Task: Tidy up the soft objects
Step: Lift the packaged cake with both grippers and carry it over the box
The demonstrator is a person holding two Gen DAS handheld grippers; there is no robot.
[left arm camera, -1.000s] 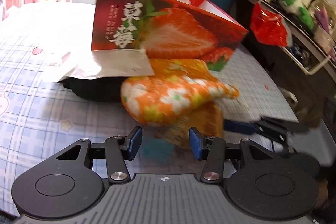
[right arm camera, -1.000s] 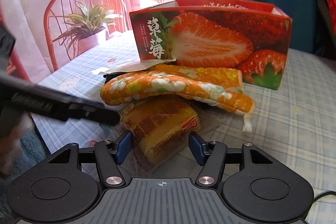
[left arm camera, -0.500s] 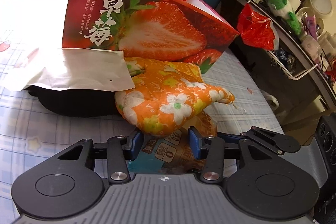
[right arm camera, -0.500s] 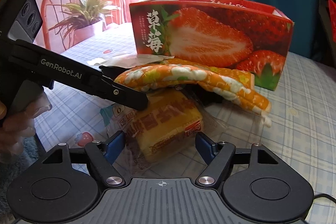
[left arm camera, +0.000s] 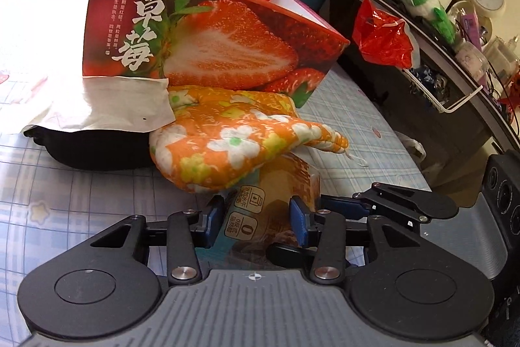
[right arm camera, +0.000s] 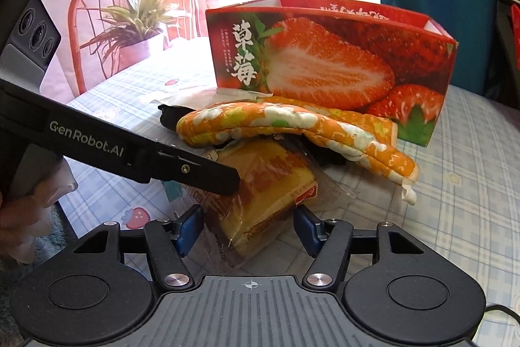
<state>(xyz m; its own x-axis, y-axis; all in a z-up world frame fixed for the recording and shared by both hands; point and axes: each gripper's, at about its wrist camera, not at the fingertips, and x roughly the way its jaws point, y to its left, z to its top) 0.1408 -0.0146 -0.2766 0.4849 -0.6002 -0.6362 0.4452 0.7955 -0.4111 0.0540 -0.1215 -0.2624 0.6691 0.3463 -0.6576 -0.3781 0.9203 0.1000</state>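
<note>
Wrapped bread pack bracketed by both grippers, near edge of table.
Yellow-orange bread pack [right arm camera: 260, 194] in clear wrapper is lodged under floral orange oven mitt [right arm camera: 292, 126], before strawberry box [right arm camera: 328, 64]. Left gripper [left arm camera: 256, 221] and right gripper [right arm camera: 250, 231] are spread around it, grip unconfirmed.

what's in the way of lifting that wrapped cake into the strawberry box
The orange floral oven mitt lies across the top of the wrapped cake, and sits between it and the strawberry box behind. Both grippers, left and right, already flank the cake with nothing between.
</note>
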